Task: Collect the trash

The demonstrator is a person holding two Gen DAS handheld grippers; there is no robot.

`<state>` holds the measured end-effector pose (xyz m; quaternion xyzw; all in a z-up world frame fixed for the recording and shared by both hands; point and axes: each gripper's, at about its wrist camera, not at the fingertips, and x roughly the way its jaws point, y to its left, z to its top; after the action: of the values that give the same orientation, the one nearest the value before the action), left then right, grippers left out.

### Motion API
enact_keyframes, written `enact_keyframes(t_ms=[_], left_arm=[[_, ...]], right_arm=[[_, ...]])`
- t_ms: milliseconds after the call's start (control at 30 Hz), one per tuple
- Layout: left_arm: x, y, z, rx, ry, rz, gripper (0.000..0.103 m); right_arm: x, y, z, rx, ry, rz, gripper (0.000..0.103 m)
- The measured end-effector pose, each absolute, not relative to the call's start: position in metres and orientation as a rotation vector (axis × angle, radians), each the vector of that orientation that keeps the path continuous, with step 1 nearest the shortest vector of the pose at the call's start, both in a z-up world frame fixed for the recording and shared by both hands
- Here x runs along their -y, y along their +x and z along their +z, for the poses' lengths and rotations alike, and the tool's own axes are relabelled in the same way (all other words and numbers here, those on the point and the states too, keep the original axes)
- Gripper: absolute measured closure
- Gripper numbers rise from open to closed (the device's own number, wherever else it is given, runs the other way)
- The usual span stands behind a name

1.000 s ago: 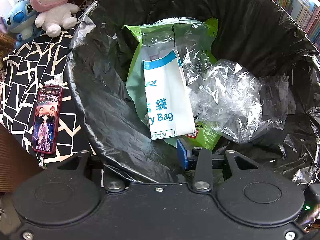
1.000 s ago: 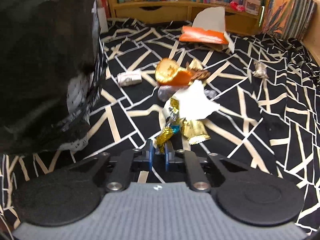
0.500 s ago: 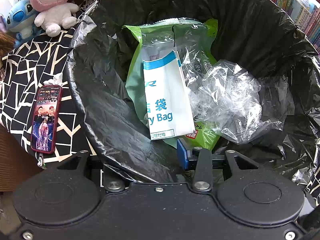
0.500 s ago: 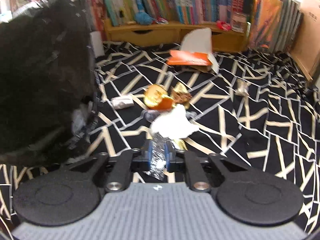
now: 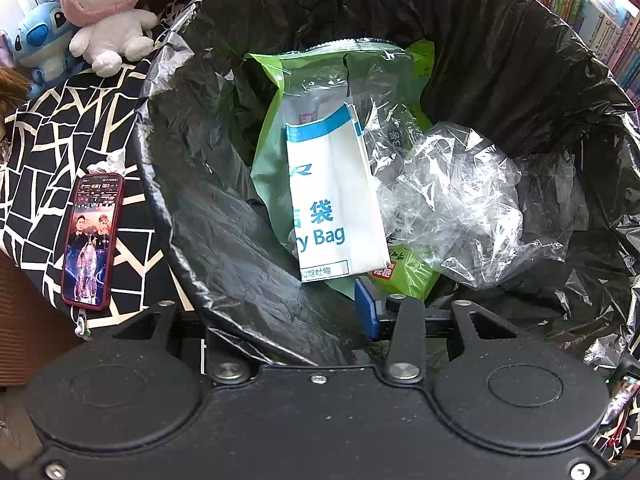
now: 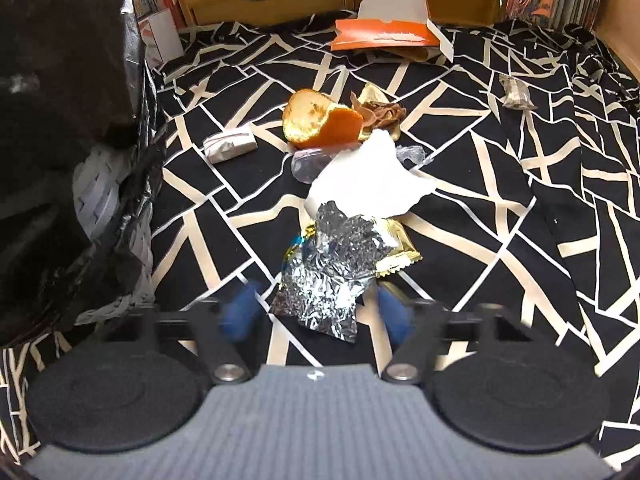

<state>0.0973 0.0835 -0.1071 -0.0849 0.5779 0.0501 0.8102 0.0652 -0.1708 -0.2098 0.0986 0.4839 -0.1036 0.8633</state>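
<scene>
The left gripper (image 5: 288, 316) clamps the near rim of the black-lined bin (image 5: 500, 40); only one blue finger (image 5: 366, 312) shows, the other hidden behind the liner. Inside lie a white paper bag (image 5: 336, 208) on a green packet (image 5: 412, 280), with crumpled clear plastic (image 5: 456, 200) at right. The right gripper (image 6: 316, 312) stands with blurred jaws apart around silver foil (image 6: 328, 276), untouched, on the patterned cloth (image 6: 500, 220). Farther off lies orange peel (image 6: 320, 124).

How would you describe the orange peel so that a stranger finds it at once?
On the black cloth with cream lines, look beyond the white torn paper. The orange peel lies there, a curved shell, bright orange outside and pale inside, unlike the shiny foil wrappers nearby.
</scene>
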Motion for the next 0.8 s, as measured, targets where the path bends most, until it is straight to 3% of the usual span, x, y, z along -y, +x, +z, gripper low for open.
enact_keyframes(t_ms=[33,67,400,800], left_arm=[[-0.084,0.097,-0.107,-1.234,-0.184,0.109,0.062],[-0.084,0.098,-0.107,-1.234,-0.187,0.110,0.062],[-0.085,0.099,-0.106,-1.241,-0.189,0.107,0.062],[-0.084,0.100,-0.107,-1.247,-0.189,0.110,0.062]], right_arm=[[0.174,0.063,-0.208,-1.016,0.222,-0.215,0.086],[0.178,0.062,-0.207,-1.024,0.255,-0.207,0.088],[0.201,0.038,-0.159,-0.925,0.312,-0.219,0.090],[0.198,0.046,-0.026,-0.633,0.318,-0.039,0.090]])
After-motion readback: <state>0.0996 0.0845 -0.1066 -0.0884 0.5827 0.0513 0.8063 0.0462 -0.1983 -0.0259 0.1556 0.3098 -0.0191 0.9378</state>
